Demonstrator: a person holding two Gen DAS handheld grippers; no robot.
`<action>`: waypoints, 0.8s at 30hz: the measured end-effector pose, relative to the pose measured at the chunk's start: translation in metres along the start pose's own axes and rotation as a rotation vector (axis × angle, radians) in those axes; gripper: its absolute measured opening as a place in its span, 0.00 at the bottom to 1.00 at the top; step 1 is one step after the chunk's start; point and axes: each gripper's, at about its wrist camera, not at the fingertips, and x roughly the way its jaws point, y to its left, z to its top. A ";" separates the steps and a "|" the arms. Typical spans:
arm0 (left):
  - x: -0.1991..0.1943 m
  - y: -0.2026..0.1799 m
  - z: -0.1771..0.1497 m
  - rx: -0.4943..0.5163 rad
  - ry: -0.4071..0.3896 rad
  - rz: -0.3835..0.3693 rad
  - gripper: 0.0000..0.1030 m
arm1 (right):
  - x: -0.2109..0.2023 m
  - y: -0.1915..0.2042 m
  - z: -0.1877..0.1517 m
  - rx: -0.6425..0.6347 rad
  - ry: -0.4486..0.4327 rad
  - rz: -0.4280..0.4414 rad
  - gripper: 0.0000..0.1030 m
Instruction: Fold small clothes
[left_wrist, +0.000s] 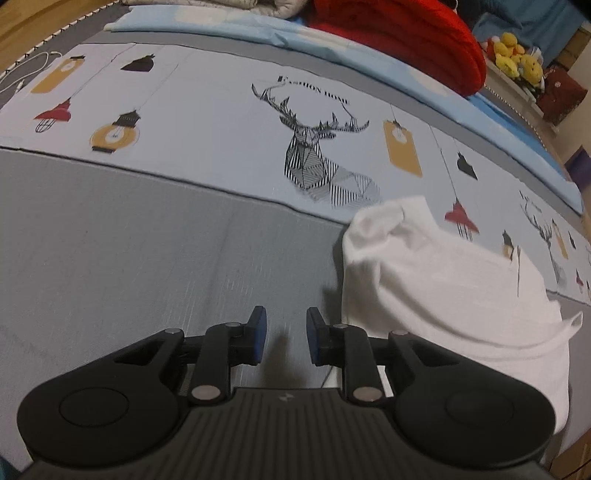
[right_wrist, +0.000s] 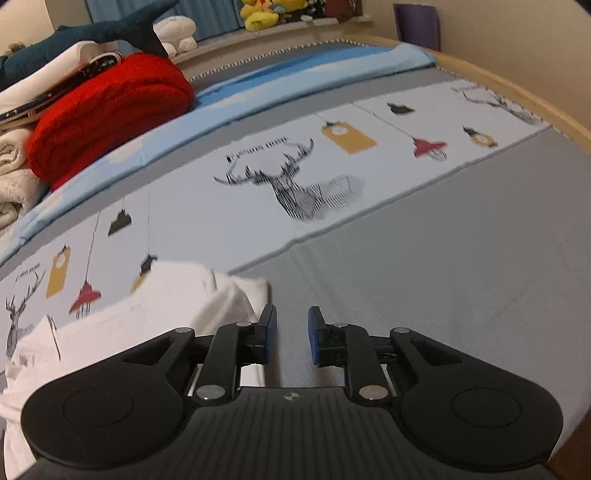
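Observation:
A small white garment (left_wrist: 443, 280) lies bunched on the grey bed sheet (left_wrist: 129, 240), to the right of my left gripper (left_wrist: 286, 336). The left gripper is open and empty, its blue pads over bare grey sheet. In the right wrist view the same white garment (right_wrist: 155, 317) lies at lower left, with its edge just left of my right gripper (right_wrist: 291, 334). The right gripper is open and empty, its pads over the grey sheet (right_wrist: 443, 277).
A printed band with deer and lamp motifs (left_wrist: 314, 155) crosses the bed. A folded light blue cloth (left_wrist: 258, 29) and a red blanket (right_wrist: 107, 110) lie at the far side. Plush toys (left_wrist: 517, 59) sit on a ledge. The wooden bed frame (right_wrist: 535, 103) curves on the right.

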 end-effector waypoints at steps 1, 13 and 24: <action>-0.001 0.000 -0.004 0.005 0.003 0.000 0.28 | -0.002 -0.001 -0.003 -0.001 0.007 0.001 0.18; 0.007 -0.015 -0.008 0.041 0.037 0.001 0.36 | -0.004 0.008 -0.017 -0.150 0.066 -0.001 0.20; 0.022 -0.022 -0.007 0.106 0.088 -0.009 0.56 | 0.016 0.016 -0.023 -0.189 0.114 0.030 0.35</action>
